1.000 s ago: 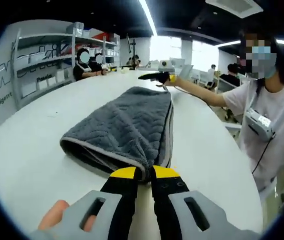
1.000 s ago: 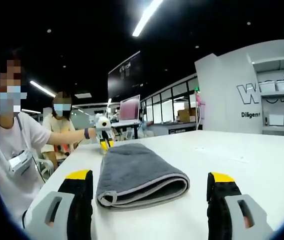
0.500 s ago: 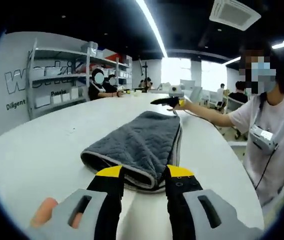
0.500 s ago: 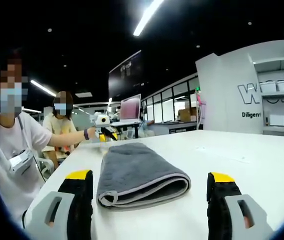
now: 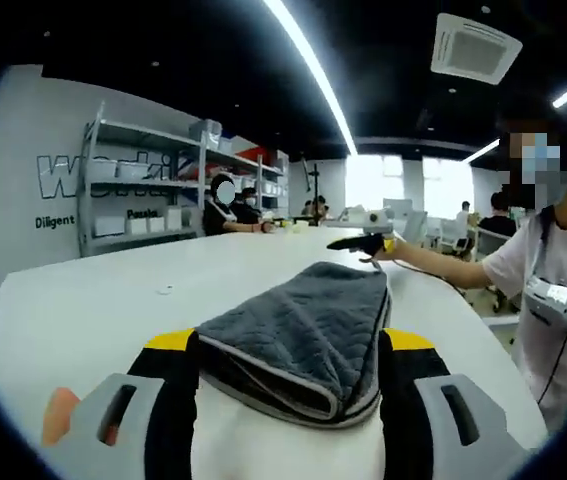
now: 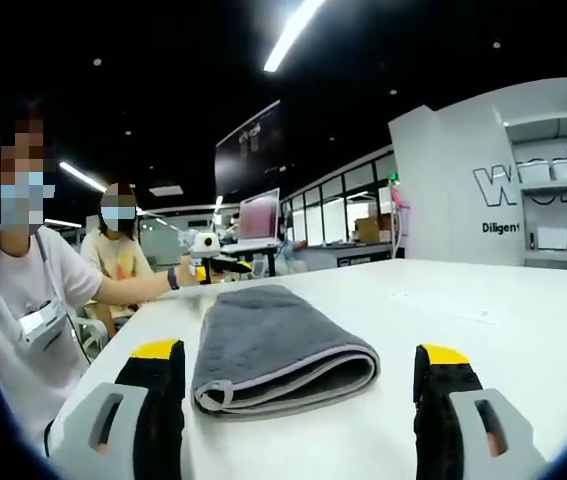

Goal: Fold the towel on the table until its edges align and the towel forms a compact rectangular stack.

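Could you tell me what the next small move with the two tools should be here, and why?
Probably bring the open left tool and the open right tool onto opposite ends of the grey towel for one more fold. It lies folded lengthwise on the white table, long rather than compact, and neither tool grips it.

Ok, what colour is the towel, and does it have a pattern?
Dark grey with a stitched chevron pattern and a lighter grey edge; the towel shows best in the left gripper view.

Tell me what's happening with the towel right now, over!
Left tool open, jaws either side of the towel's near end. Right tool open, off the towel. Towel folded on the white table. Nothing in the way.
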Demonstrator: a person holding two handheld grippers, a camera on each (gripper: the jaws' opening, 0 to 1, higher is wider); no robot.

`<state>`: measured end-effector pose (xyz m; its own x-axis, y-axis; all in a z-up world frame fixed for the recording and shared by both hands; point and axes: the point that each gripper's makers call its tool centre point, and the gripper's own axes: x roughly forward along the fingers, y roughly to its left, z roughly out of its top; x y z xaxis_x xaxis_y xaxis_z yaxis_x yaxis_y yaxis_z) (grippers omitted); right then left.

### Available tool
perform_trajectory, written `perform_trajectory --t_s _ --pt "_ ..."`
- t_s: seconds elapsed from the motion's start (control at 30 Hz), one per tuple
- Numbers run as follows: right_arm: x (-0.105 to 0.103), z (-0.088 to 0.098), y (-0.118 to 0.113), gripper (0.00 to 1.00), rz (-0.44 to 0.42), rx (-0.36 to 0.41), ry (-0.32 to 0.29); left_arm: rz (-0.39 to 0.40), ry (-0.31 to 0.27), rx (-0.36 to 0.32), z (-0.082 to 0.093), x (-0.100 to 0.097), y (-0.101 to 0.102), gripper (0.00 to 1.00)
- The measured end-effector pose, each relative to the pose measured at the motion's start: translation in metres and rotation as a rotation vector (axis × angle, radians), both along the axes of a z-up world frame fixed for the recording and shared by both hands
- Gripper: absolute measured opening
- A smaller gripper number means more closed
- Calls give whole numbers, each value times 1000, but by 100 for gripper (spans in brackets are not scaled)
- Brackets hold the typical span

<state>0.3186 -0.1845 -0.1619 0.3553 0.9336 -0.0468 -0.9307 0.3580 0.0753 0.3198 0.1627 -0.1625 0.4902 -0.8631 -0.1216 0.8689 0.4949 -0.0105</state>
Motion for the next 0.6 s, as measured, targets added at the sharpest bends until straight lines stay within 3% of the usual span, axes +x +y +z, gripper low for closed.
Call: perform_trajectory --t_s 0.13,0.37,0.6 --pt "-1 -3 1 97 1 -6 4 32 -14 -34 2 10 2 87" --pt "1 -7 3 99 10 -25 10 51 21 31 -22 13 3 99" --pt "0 -12 6 99 4 -39 17 40 32 111 -41 5 -1 99"
